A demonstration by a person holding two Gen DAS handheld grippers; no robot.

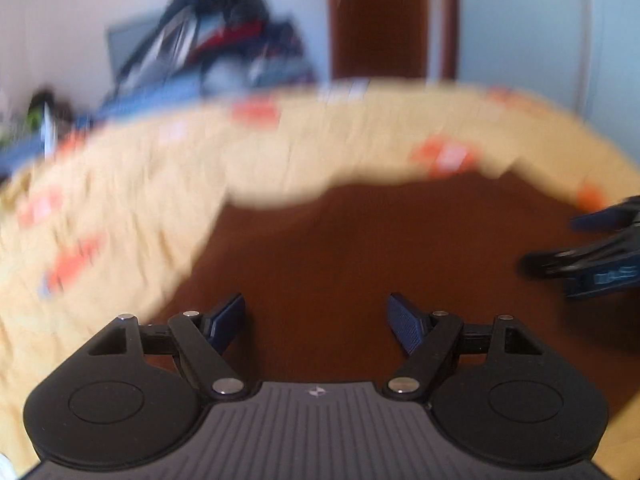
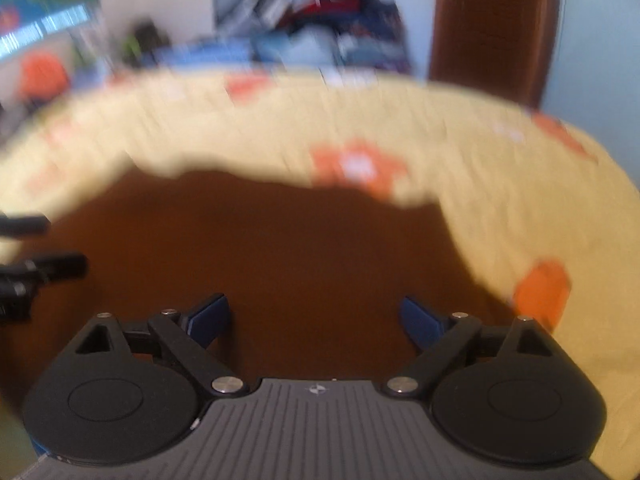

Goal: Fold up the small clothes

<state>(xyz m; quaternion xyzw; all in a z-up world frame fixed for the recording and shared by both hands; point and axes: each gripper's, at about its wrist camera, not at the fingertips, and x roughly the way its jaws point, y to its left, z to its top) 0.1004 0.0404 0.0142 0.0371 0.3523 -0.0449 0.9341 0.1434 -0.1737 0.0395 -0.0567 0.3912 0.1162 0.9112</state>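
Your left gripper [image 1: 316, 320] hangs with its jaws spread wide and nothing between them, and your right gripper [image 2: 316, 320] is just as wide and just as empty. Both sit low over the brown cloth [image 1: 360, 248], the small garment you are folding, which lies flat right under the fingertips and fills the near middle of both wrist views. Beyond it and around its edges spreads the cream bedsheet [image 2: 280, 128] with orange patches, and past that a heap of dark clothes [image 1: 224, 40] against the wall, beside a brown door [image 2: 492, 24].

Everything is smeared by motion, so you cannot make out the garment's hems or corners. That is the risk from here, as I judge it: close now and you may pinch only the top layer, or catch the sheet beneath along with it, and drag the fold askew. The two grippers also stand near each other, so a hasty reach could knock them together.
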